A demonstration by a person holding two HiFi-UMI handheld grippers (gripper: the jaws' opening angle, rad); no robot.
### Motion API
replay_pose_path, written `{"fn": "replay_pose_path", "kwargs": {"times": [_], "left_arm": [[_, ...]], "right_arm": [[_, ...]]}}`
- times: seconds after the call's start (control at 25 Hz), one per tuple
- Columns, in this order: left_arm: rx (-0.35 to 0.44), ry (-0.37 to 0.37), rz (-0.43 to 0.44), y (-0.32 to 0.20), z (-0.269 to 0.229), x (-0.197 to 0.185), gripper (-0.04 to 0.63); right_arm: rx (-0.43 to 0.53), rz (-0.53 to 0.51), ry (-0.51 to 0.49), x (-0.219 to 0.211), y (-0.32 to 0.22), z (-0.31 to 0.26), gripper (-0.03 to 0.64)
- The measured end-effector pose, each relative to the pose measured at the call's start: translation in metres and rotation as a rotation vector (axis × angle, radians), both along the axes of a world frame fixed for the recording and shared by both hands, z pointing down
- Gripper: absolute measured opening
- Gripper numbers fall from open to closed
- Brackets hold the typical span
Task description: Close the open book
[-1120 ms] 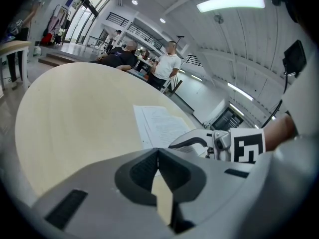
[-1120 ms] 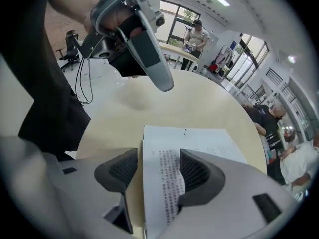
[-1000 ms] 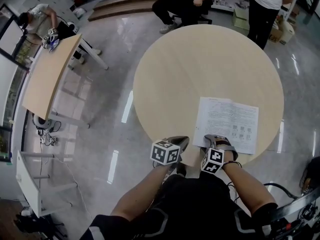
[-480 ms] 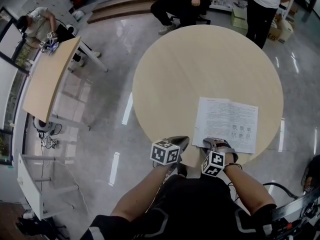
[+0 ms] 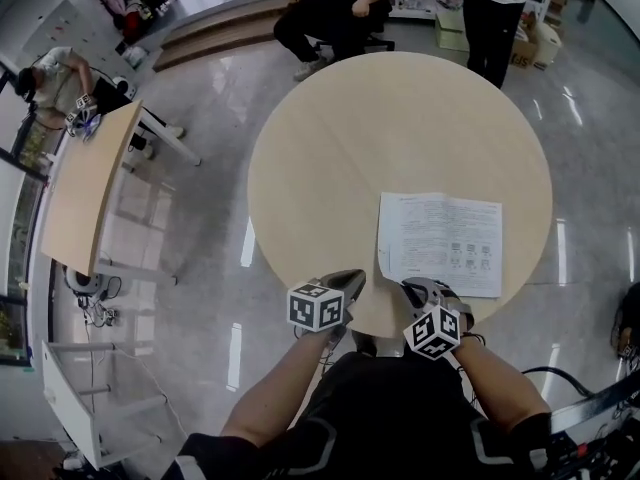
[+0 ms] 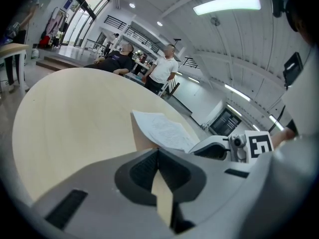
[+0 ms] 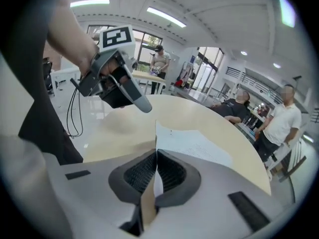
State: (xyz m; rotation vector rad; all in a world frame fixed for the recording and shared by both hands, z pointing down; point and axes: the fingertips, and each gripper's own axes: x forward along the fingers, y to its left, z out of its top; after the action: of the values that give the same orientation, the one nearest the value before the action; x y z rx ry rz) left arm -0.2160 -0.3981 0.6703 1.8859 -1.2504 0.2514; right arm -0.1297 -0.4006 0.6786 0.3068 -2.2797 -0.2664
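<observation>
Round pale-wood table (image 5: 400, 128) on a glossy grey floor (image 5: 200, 228), with bystanders well beyond its far rim; open book (image 5: 440, 243) lies flat on the near right part of the tabletop, both printed pages face up.

Right gripper (image 7: 155, 151) is at the book's near-left corner; its jaws have just been closing and stand together on the edge of the left-hand page (image 7: 192, 144), which runs as a thin white sheet from between the pads out to the book; that corner appears slightly raised off the wood.

Left gripper (image 6: 158, 151) hovers over the table's near rim, just left of the book; jaws together, nothing between them.

Assessment: step in hand is the pick-up of the left half; grip taken, fold not begun, book fully open.

Next move, as judged: carry the pinched edge up and over the spine in an arc toward the right-hand page; the grip appears to hold a single leaf rather than the cover, so a tear or a mere page turn is the risk; the free gripper may need to steady the book.
</observation>
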Motion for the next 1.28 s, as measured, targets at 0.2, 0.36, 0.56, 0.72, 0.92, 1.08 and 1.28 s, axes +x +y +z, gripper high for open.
{"fn": "replay_pose_path", "kwargs": {"times": [0.2,0.36,0.56,0.72,0.92,1.08,1.28], "left_arm": [[0.011,0.012,0.048,-0.014,-0.003,0.009,-0.006],[0.021,0.027,0.104,-0.026,-0.01,0.029,-0.006],[0.03,0.032,0.178,-0.039,-0.014,0.057,-0.006],[0.033,0.033,0.234,-0.052,-0.018,0.084,-0.006],[0.029,0.042,0.303,-0.058,-0.02,0.11,-0.007],[0.009,0.062,0.315,-0.063,-0.02,0.125,-0.006],[0.003,0.035,0.363,-0.067,-0.016,0.139,-0.006]], "right_arm": [[-0.026,0.113,-0.107,0.014,-0.003,-0.024,0.006],[-0.058,0.215,-0.203,0.031,-0.008,-0.041,0.006],[-0.125,0.356,-0.328,0.065,-0.014,-0.054,0.006],[-0.191,0.507,-0.437,0.1,-0.024,-0.065,0.006],[-0.276,0.646,-0.534,0.127,-0.029,-0.063,0.006],[-0.356,0.756,-0.623,0.15,-0.031,-0.058,0.006],[-0.423,0.904,-0.682,0.184,-0.034,-0.04,0.006]]}}
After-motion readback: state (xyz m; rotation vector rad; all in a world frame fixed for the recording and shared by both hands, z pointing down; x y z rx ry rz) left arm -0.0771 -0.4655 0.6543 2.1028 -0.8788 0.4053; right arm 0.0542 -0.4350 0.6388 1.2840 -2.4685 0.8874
